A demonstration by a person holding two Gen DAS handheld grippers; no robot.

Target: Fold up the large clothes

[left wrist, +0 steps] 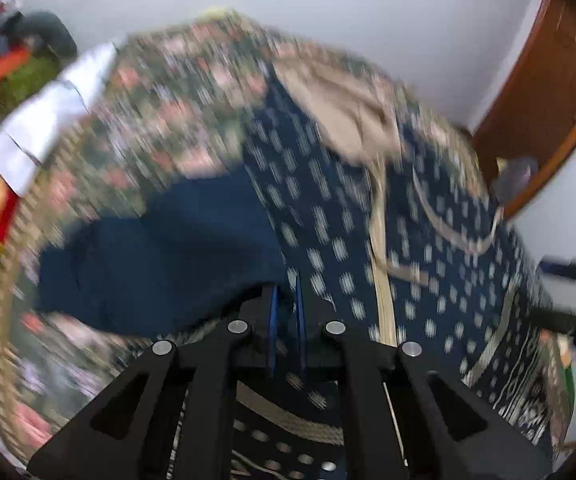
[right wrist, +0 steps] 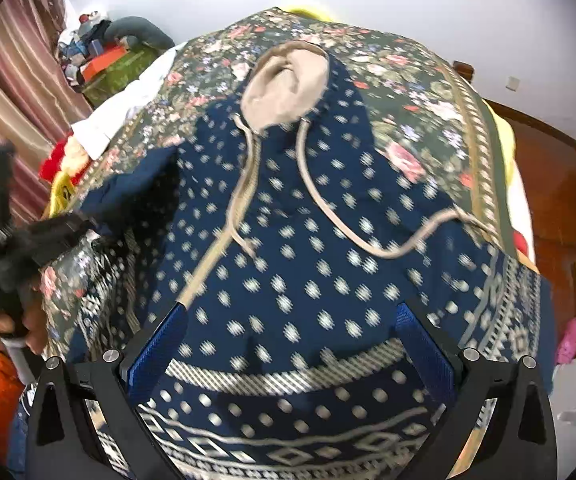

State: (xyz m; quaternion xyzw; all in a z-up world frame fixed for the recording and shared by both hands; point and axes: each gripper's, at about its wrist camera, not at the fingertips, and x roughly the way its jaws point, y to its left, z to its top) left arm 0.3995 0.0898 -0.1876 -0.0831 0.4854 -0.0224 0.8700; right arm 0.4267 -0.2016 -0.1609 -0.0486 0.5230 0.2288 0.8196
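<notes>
Nearest in the right wrist view, the right claw [right wrist: 288,344] is spread wide, and its blue fingers [right wrist: 420,344] stand on both sides of the hem of a navy hooded jacket [right wrist: 308,240] without pinching anything. The jacket lies front side up on a bed with a floral bedspread [right wrist: 416,92]. Its patterned hem is near the camera, and its beige-lined hood [right wrist: 283,84] and long drawstrings [right wrist: 320,196] are farther away.

In the left wrist view, the left claw [left wrist: 286,320] is pressed almost together on the edge of a plain navy sleeve [left wrist: 159,256], which is lifted and lies partly over the bedspread. This view is blurred, so the exact grip is difficult to read.

I judge the folding to be at an early stage. The body is spread flat, one sleeve is probably being brought inward, and the other side and the lengthwise folds are not yet done. Beyond the bed I see a white cloth [right wrist: 127,108] and a striped curtain [right wrist: 11,92].
</notes>
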